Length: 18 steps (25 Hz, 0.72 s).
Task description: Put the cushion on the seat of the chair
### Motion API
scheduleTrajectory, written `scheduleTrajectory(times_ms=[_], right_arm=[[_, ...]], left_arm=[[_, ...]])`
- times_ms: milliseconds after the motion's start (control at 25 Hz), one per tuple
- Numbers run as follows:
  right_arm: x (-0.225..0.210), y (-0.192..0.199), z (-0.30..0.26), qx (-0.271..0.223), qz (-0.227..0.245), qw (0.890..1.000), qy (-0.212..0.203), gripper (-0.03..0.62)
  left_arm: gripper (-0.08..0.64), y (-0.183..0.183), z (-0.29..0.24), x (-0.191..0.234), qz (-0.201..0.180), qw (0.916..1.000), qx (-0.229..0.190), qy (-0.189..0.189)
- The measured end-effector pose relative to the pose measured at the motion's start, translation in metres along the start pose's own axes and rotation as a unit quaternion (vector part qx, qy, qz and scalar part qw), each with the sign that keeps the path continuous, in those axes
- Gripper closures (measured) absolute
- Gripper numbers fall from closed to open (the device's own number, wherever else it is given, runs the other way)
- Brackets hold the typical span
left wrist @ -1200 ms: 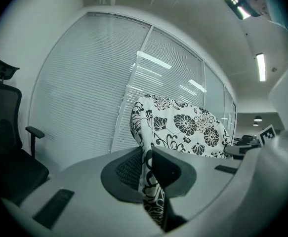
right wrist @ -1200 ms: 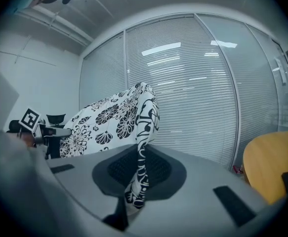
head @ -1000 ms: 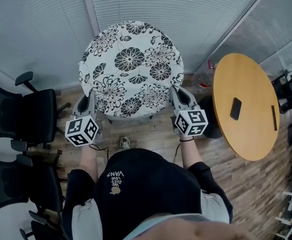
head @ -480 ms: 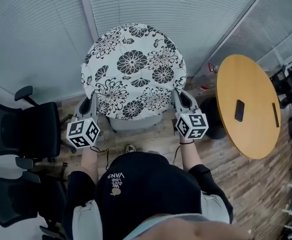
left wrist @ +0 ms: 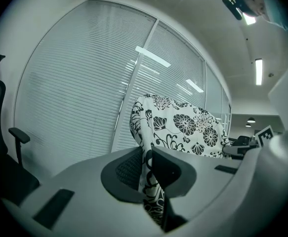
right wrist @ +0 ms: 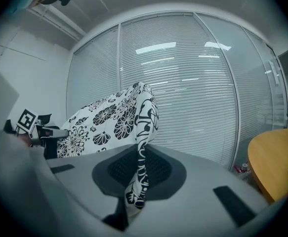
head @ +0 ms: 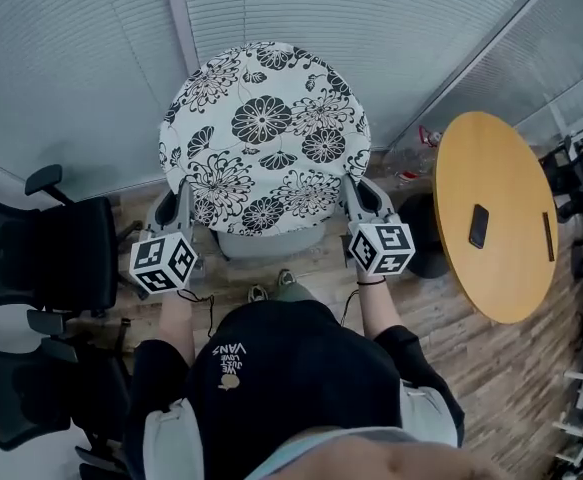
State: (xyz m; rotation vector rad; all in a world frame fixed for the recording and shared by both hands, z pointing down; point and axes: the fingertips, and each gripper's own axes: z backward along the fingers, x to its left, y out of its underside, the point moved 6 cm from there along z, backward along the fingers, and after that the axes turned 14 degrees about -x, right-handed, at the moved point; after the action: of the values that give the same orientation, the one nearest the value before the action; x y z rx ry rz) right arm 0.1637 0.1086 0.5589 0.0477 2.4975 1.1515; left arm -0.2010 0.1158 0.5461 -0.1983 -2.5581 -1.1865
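Note:
A round white cushion (head: 261, 133) with black flowers hangs in front of me, held by its two near edges. My left gripper (head: 183, 210) is shut on its left edge and my right gripper (head: 357, 200) on its right edge. In the left gripper view the fabric (left wrist: 183, 125) runs down between the jaws of the left gripper (left wrist: 148, 168). The right gripper view shows the cushion edge (right wrist: 143, 122) pinched in the right gripper (right wrist: 137, 174). A grey chair part (head: 271, 242) shows under the cushion's near edge; the rest of it is hidden.
A round wooden table (head: 511, 268) with a black phone (head: 479, 225) on it stands to the right. Black office chairs (head: 51, 258) crowd the left. A glass wall with blinds (head: 81, 58) is just behind the cushion. My feet (head: 271, 288) stand on the wood floor.
The cushion stays gripped on both sides and barely shifts. A second shoe has come into sight below the cushion's near edge.

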Motion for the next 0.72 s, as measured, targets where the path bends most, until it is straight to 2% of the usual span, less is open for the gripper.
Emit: scheduleTrajectory(times_ms=[240,720], right_arm=[[0.0046,-0.0017,0.0009,0.005,0.009,1.000,0.002,0.557],[0.0028,0.0041,-0.0014,0.007,0.009,1.000,0.001,0.557]], left_arm=[[0.518,0.0038,-0.0026,0.0036,0.011,0.9999,-0.002,0.004],[0.518,0.0053,-0.0043,0.0046,0.006,1.0000,-0.005,0.005]])
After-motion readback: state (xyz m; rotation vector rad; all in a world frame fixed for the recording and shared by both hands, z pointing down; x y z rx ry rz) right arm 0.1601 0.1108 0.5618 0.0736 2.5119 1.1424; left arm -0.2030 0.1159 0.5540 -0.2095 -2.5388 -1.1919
